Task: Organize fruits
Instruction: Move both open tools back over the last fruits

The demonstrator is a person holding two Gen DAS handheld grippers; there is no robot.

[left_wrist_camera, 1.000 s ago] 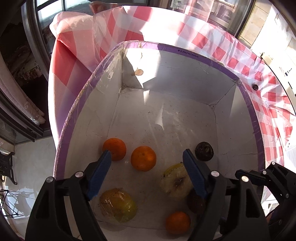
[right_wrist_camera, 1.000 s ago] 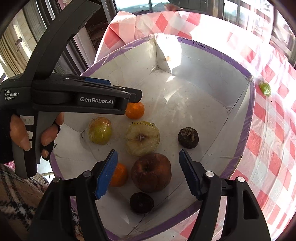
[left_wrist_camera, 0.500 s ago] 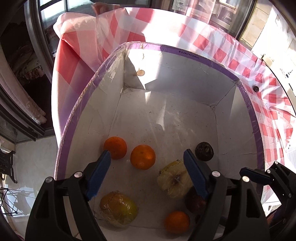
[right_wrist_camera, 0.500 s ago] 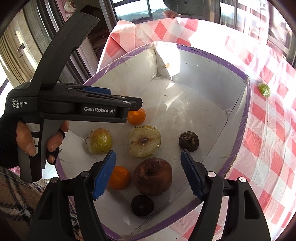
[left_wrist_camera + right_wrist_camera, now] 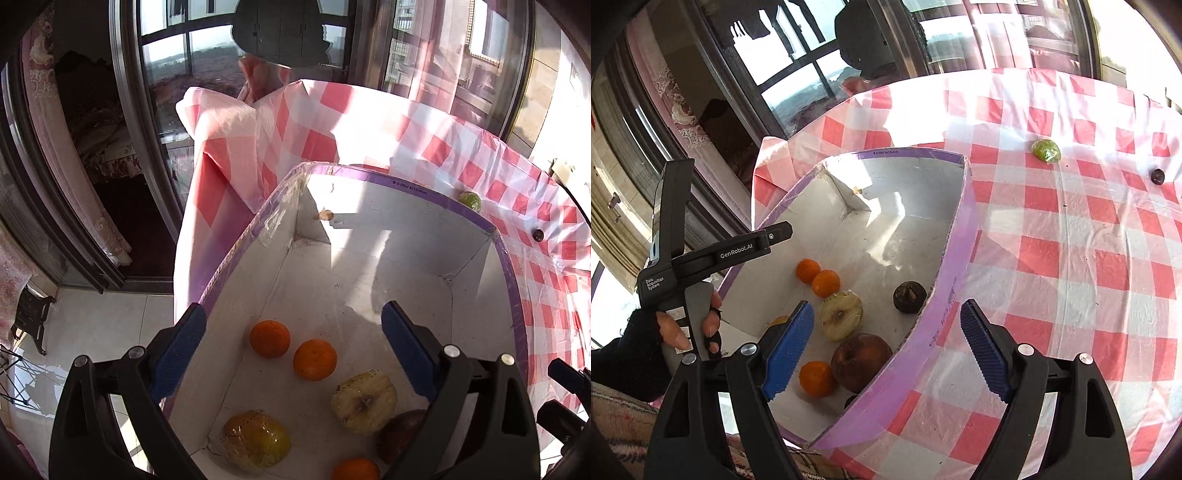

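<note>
Both jaws are opening and empty, nothing between the pads. My right gripper hangs over the purple-taped rim of the white box; my left gripper hangs over the box's left wall.

Where the fruit is: most of it lies on the box floor, namely three oranges, a pale cut apple, a brown wrinkled apple, a yellow-green fruit in cling film and a dark round fruit. Outside the box, well apart from it on the tabletop: a green wrapped fruit and a small dark fruit.

Risks as I see them:
- Right jaws straddle the rim; closing or dropping here likely clips the thin cardboard wall and shoves the box.
- The box sits at the tabletop corner, and the checkered cloth is glossy plastic film, so a nudge could slide it off.
- The green fruit's wrap looks slick, and it's round, so it may squirt out of the ribbed pads or roll.
- The small dark fruit is tiny and easy to miss with wide jaws.
- The brown apple looks soft and will bruise if bumped.
- Hard glare and shadows hurt my depth judgement.
</note>
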